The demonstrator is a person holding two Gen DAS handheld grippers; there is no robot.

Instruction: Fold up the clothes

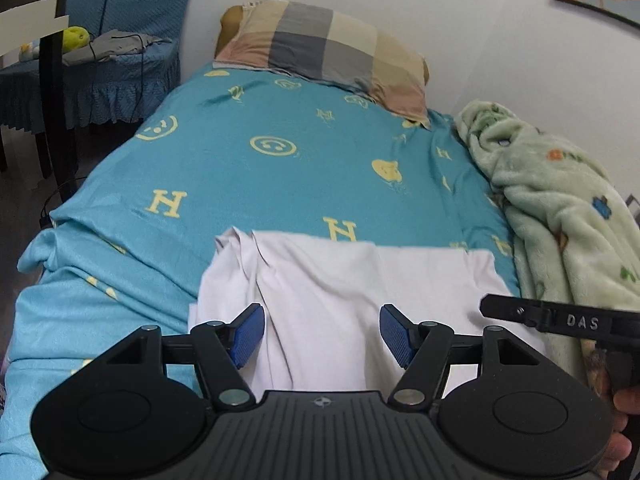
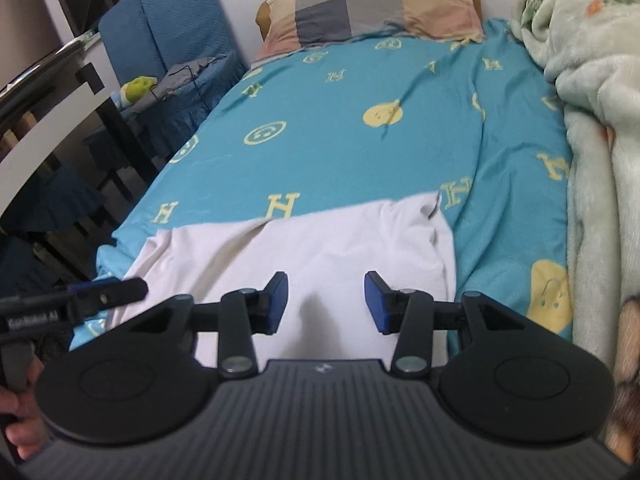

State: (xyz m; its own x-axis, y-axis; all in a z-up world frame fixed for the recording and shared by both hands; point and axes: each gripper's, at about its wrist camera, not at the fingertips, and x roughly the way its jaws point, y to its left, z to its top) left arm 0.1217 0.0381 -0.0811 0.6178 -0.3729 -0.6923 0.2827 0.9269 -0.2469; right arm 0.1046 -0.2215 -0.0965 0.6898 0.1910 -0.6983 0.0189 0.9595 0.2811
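A white garment [image 1: 340, 280] lies partly folded on the near end of the bed, with a loose fold at its left edge. My left gripper [image 1: 322, 334] hovers over its near part, open, its blue pads [image 1: 250, 334] apart with nothing between them. In the right wrist view the same garment [image 2: 320, 240] spreads under my right gripper [image 2: 326, 304], which is open at a narrower gap and holds nothing. Each gripper's black finger shows at the edge of the other's view.
A turquoise sheet [image 1: 240, 168] with yellow letters and smiley faces covers the bed. A checked pillow [image 1: 324, 48] lies at the head. A pale green fleece blanket [image 1: 560, 208] is heaped along the right side. A blue-covered chair [image 1: 120, 60] and dark table legs stand to the left.
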